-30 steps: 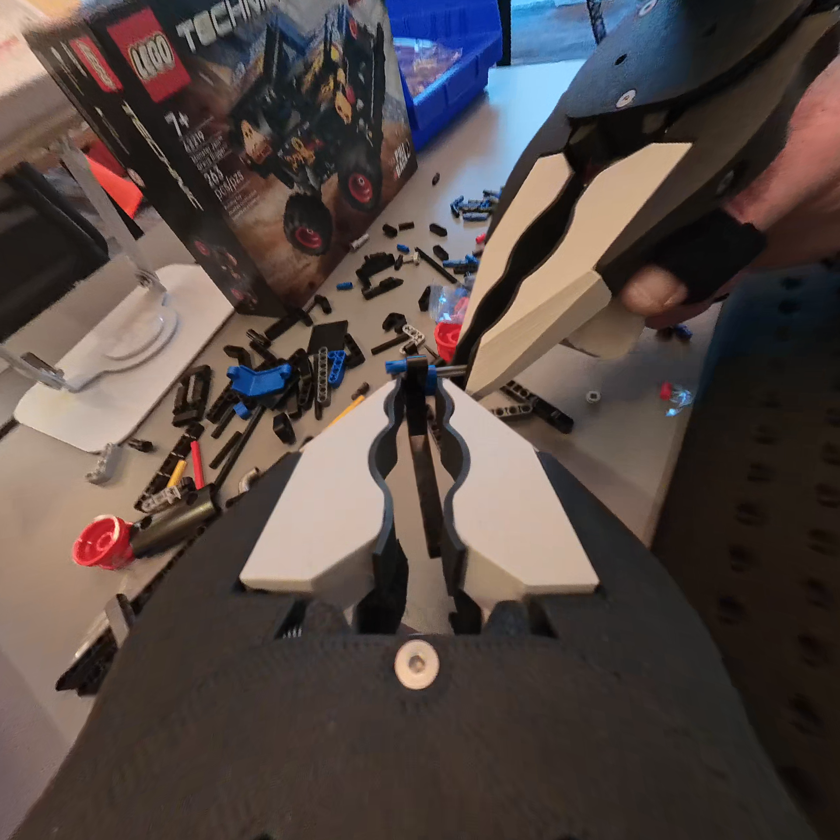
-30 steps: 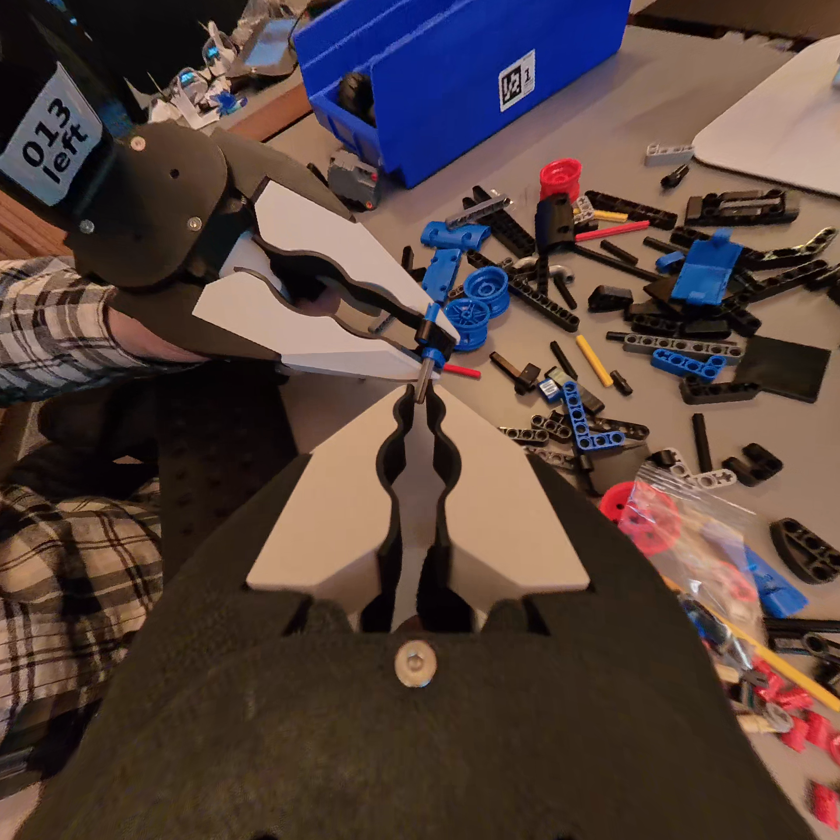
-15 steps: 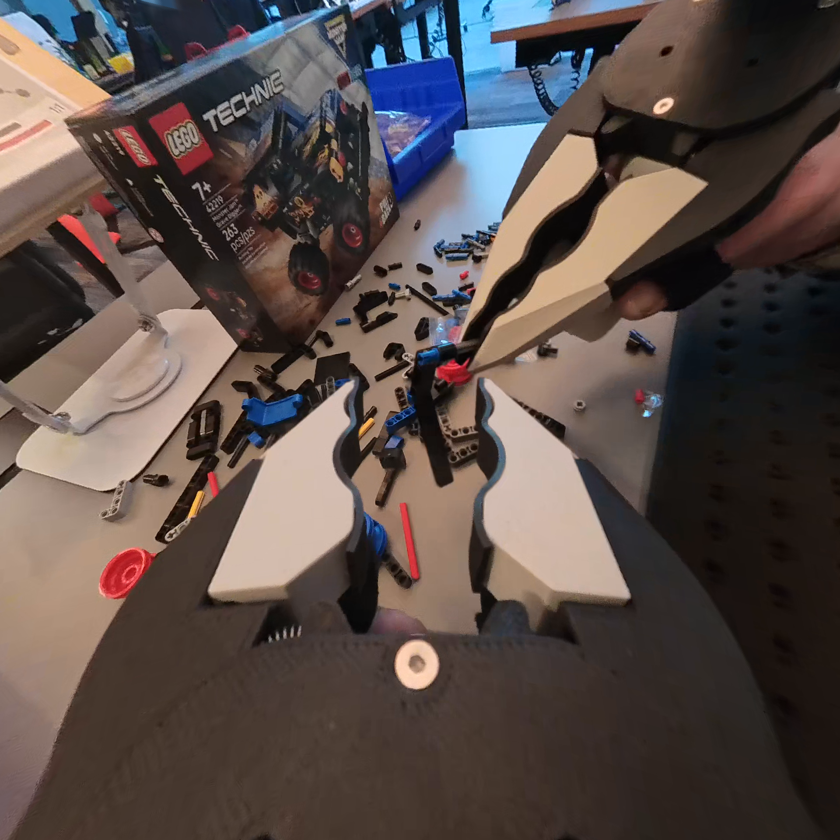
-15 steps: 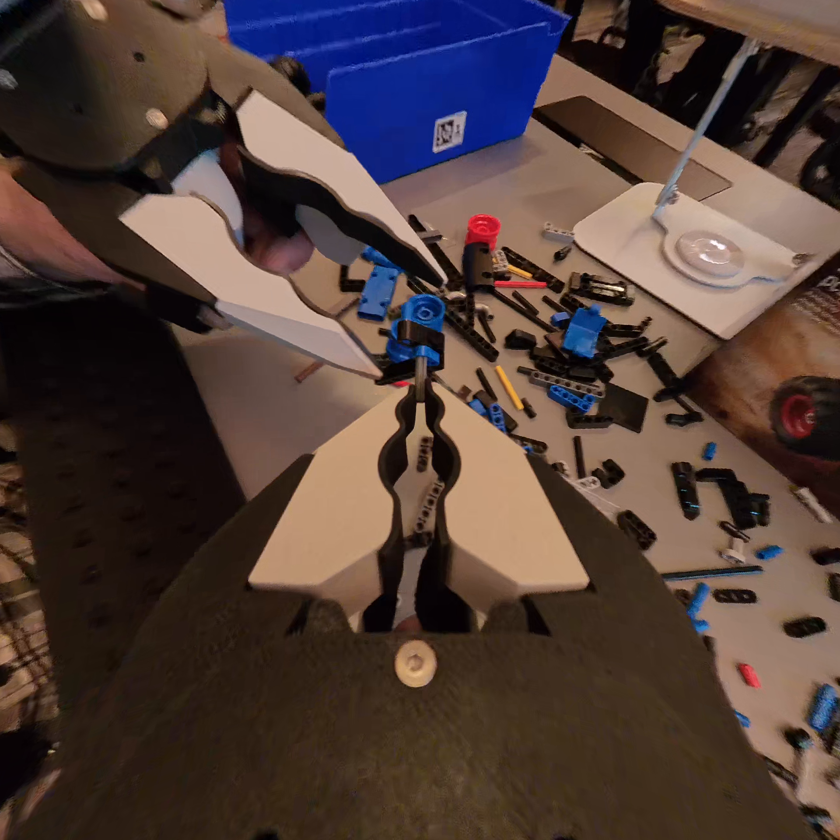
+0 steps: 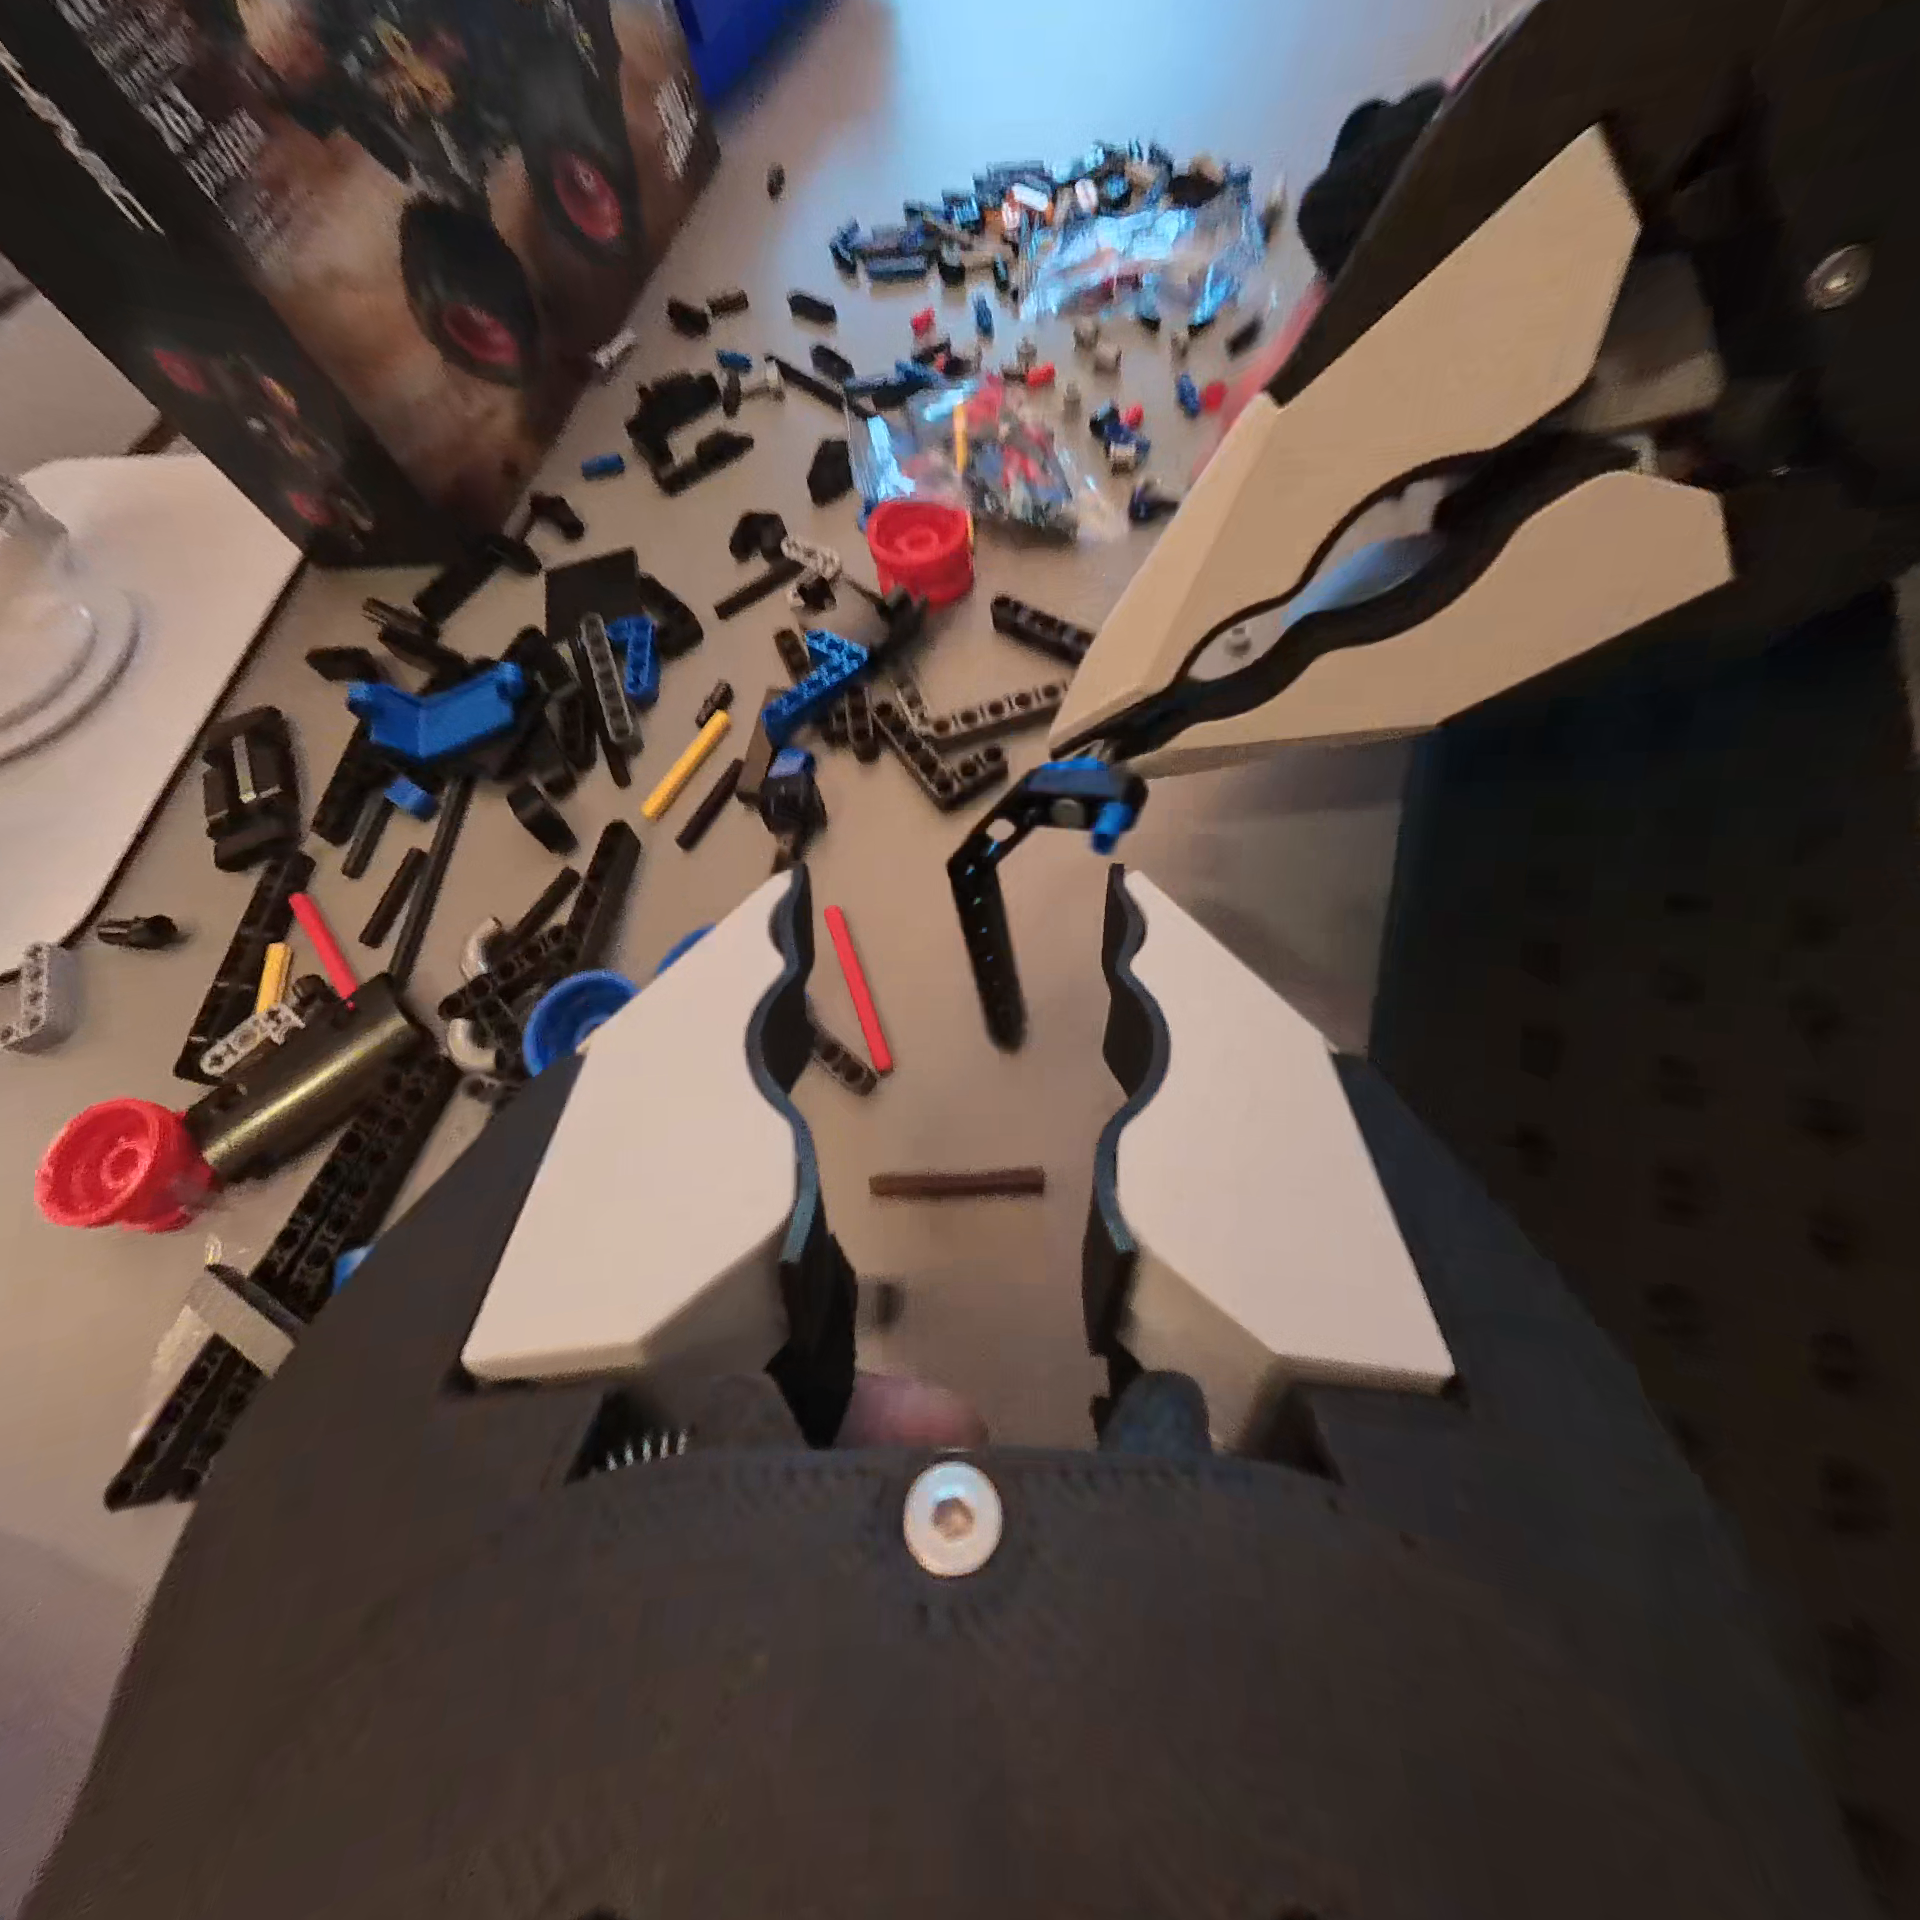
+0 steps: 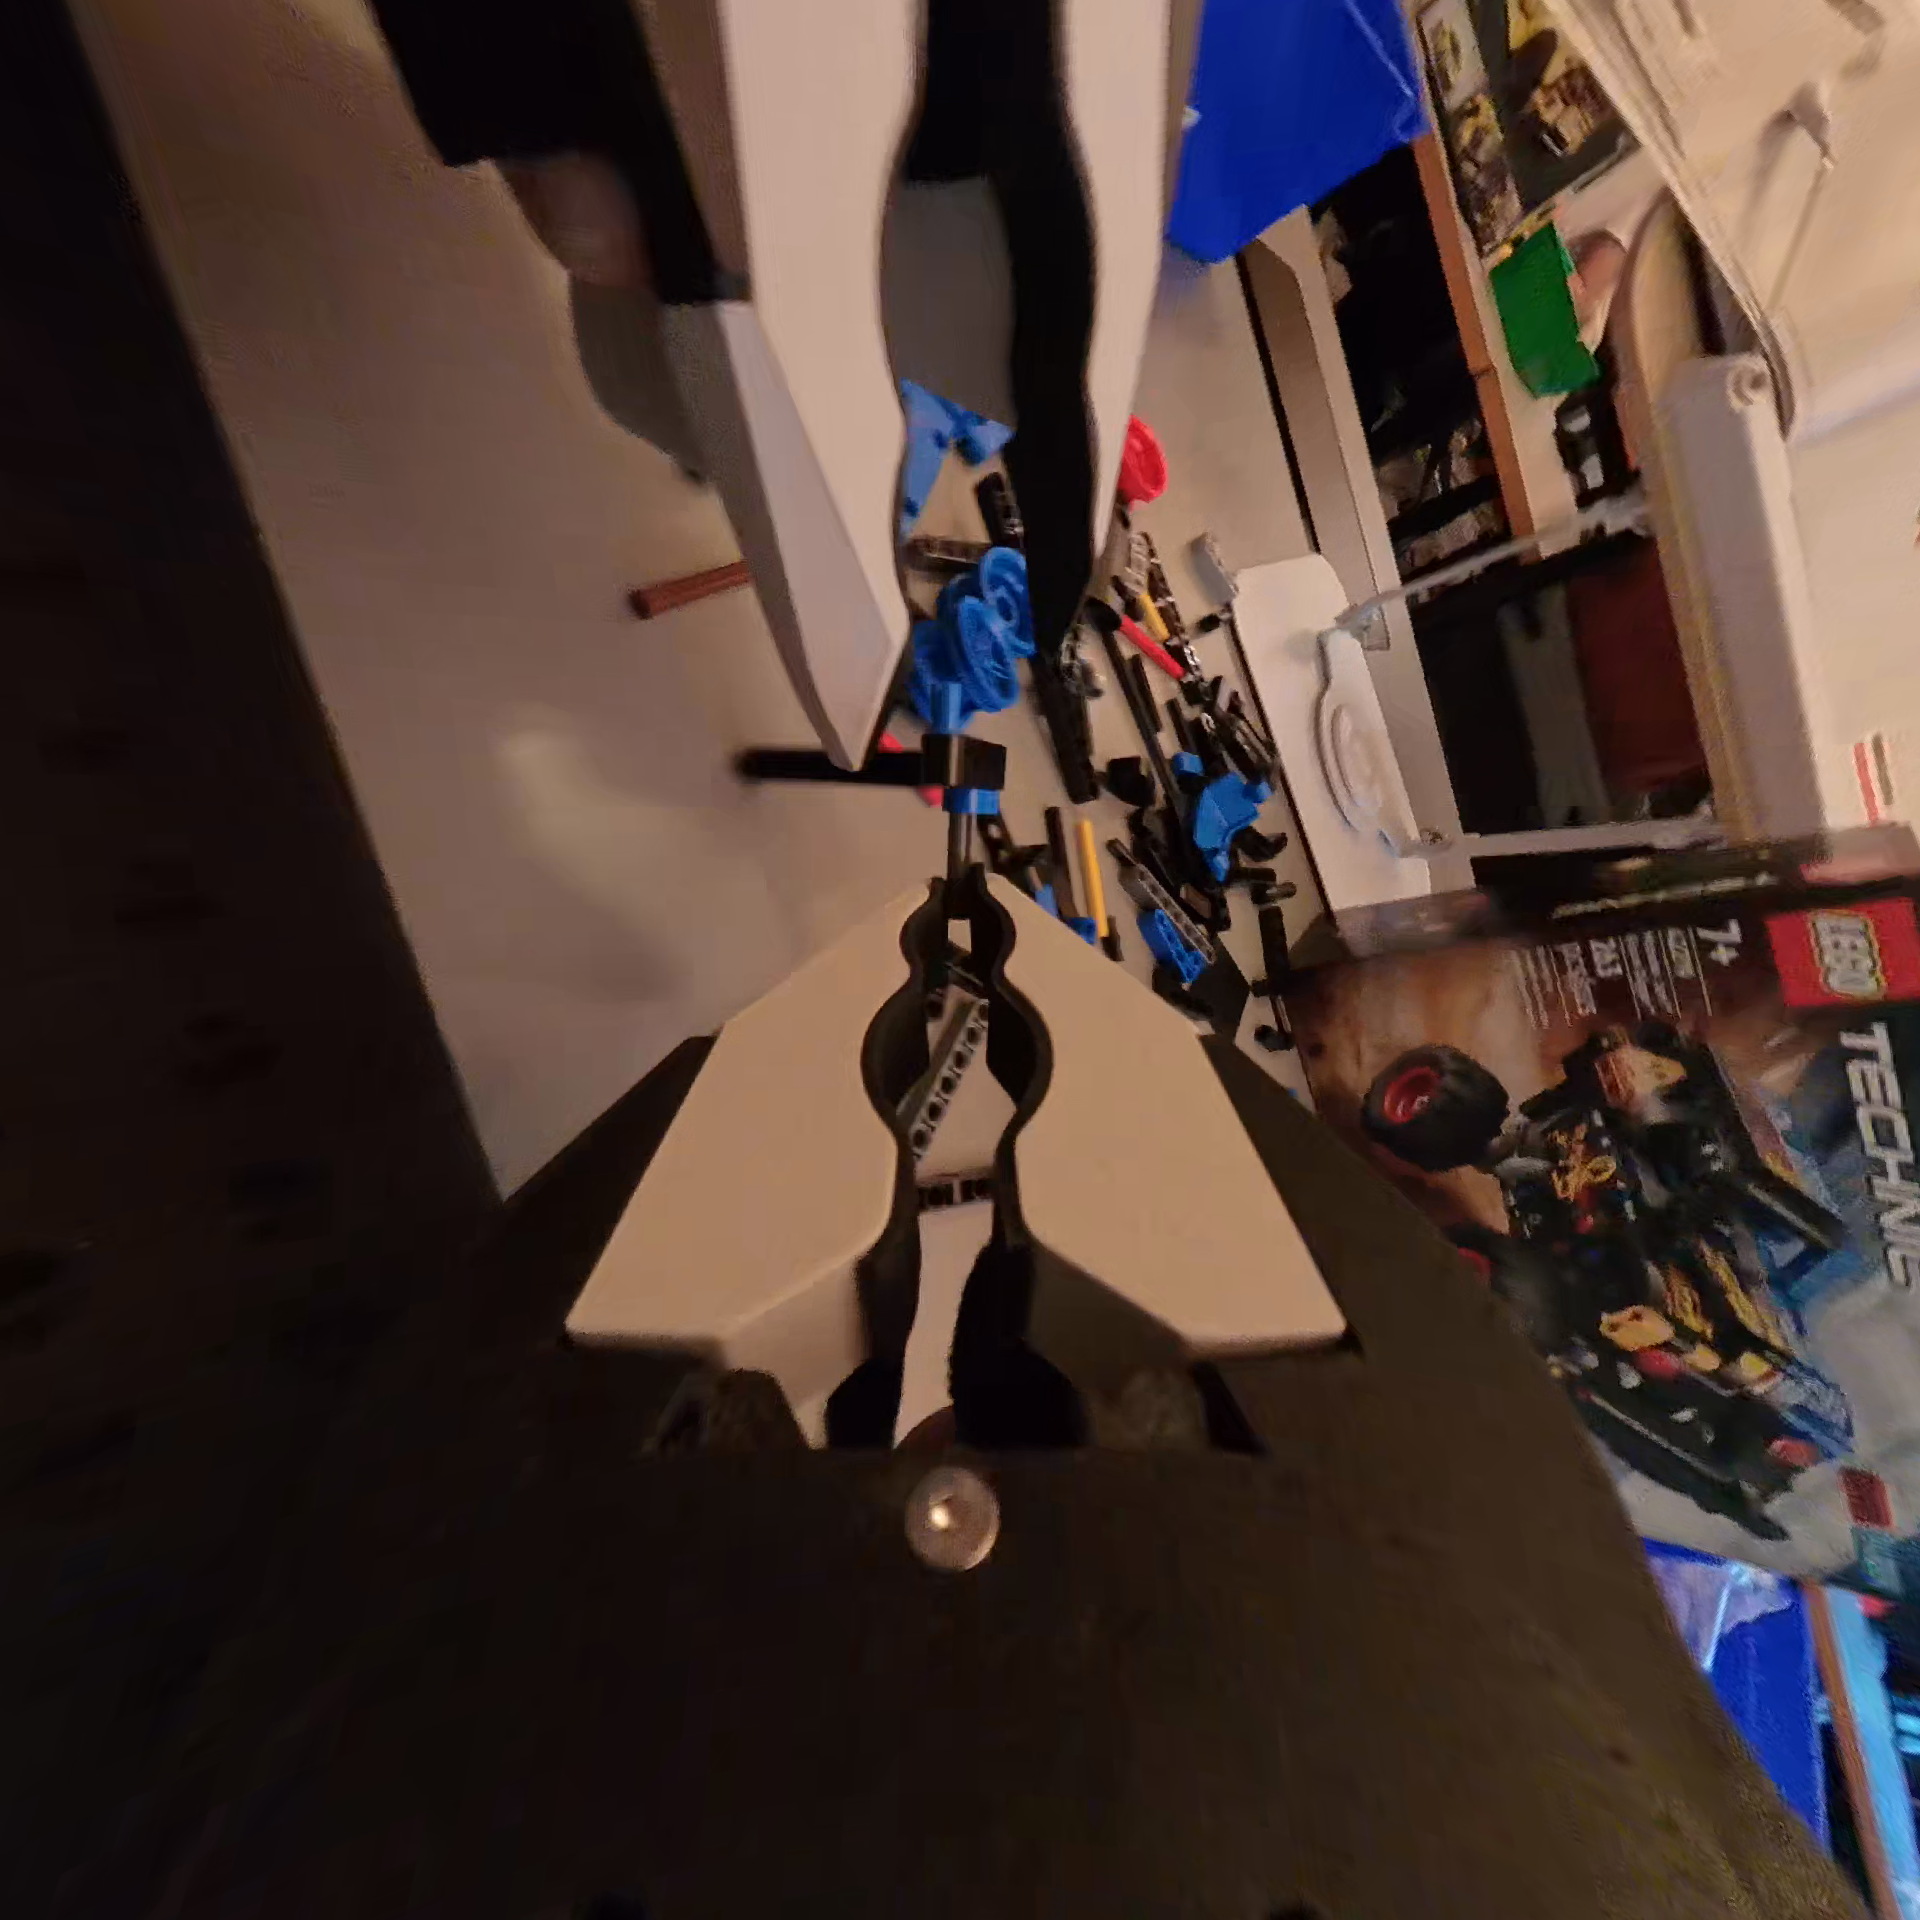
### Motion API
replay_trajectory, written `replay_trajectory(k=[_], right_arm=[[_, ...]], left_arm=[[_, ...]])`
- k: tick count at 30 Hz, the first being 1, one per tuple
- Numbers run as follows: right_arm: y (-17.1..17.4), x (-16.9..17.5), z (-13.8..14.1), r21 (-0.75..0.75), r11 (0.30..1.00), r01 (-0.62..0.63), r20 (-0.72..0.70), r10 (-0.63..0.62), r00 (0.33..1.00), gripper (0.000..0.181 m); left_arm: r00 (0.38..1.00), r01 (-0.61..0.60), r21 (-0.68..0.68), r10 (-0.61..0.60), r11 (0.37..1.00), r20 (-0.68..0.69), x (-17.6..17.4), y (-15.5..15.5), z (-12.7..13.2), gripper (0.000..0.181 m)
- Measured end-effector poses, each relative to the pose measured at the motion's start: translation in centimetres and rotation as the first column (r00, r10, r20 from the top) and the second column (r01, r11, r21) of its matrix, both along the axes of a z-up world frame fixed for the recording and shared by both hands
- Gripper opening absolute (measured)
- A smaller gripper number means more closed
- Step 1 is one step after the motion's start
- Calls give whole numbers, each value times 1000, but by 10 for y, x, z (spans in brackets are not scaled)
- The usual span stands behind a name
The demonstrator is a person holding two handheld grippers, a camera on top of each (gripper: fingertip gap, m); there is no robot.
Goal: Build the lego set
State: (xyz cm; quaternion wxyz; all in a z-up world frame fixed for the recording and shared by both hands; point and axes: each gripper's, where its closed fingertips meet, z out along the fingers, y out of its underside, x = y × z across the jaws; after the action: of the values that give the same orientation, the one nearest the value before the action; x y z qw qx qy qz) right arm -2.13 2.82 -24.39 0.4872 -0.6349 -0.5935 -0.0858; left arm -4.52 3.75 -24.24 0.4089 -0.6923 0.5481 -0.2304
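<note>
Your left tongs [image 5: 951,894] are spread wide w/ nothing between them. Your right tongs [image 6: 961,894] are pinched tight on a thin axle at the very tips, carrying a small assembly [image 5: 1023,873]: a bent black beam hanging down w/ blue connectors at the top. It's up off the counter [image 5: 1226,862], just ahead of the left tongs' gap. On the counter below lie a red axle [image 5: 857,987] and a brown axle [image 5: 956,1181]. Loose parts are scattered farther out, incl. a red wheel hub [image 5: 920,549] near a clear parts bag [image 5: 977,457]. The set box [image 5: 343,249] stands at far left.
</note>
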Motion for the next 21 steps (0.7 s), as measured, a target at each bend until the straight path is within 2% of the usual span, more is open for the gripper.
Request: replay_trajectory(k=[3, 6, 9, 12, 16, 21], right_arm=[[-11, -9, -8, 13, 999, -42, 37, 41, 998, 2], [-18, -13, -8, -17, 998, -57, 16, 57, 998, 2], [-17, -11, 11, 26, 999, -45, -8, 45, 999, 1], [-15, -6, 16, 39, 999, -24, 45, 22, 999, 1], [-13, 0, -10, -3, 1000, -18, 151, 18, 988, 1], [-13, 3, -35, -80, 997, 9, 164, 5, 986, 2]], left_arm=[[998, 20, 3, -19, 1000, -53, -1, -7, -15, 55], [994, 29, 80, -21, 996, -108, 2, -7, -25, 55], [990, 3, 203, 25, 979, -138, 7, 6, -23, 52], [979, 2, 294, 57, 956, -194, 16, 22, -20, 52], [924, 99, 408, 68, 908, -376, 9, 38, -31, 61], [922, 64, 375, 89, 925, -377, -16, 41, -28, 65]])
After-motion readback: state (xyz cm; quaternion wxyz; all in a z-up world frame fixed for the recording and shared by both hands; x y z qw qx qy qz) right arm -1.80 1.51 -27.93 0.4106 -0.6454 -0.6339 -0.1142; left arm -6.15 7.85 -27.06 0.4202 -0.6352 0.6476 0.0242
